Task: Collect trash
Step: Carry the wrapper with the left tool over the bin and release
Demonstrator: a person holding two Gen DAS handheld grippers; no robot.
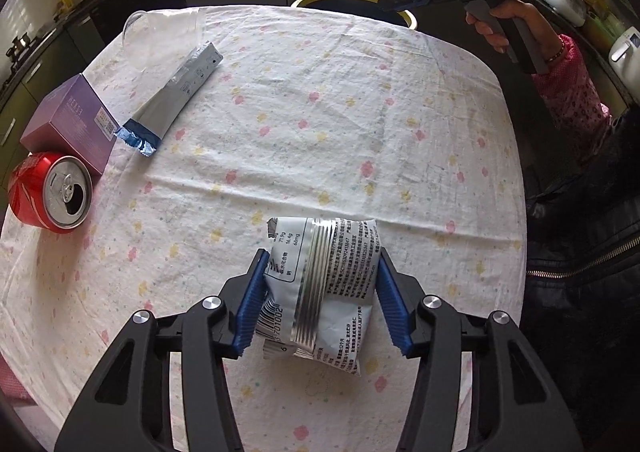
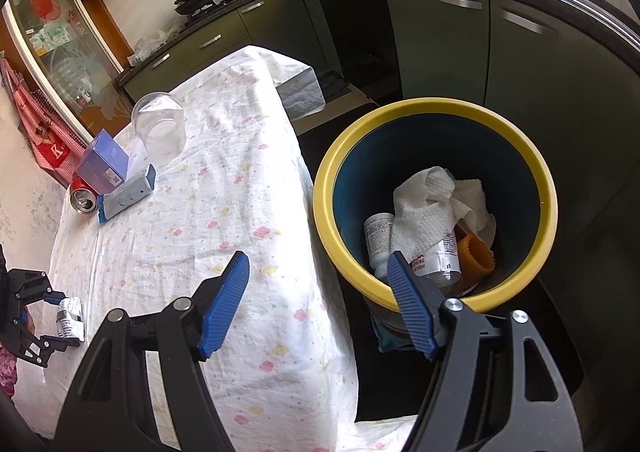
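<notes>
Left tool (image 1: pixel 320 300) narrowed around packet (image 1: pixel 320 288) on table (image 1: pixel 360 132), grip unconfirmed; right tool (image 2: pixel 316 300) wide, empty; slick foil may slip before bin (image 2: pixel 436 188)

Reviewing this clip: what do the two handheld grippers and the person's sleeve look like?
Both the left gripper and right gripper have black linkage frames with silver pivot bolts and ribbed blue finger pads. The right gripper's body carries white "DAS" lettering and a grey handle. The sleeve is pink, patterned, under a black zipped jacket.
</notes>
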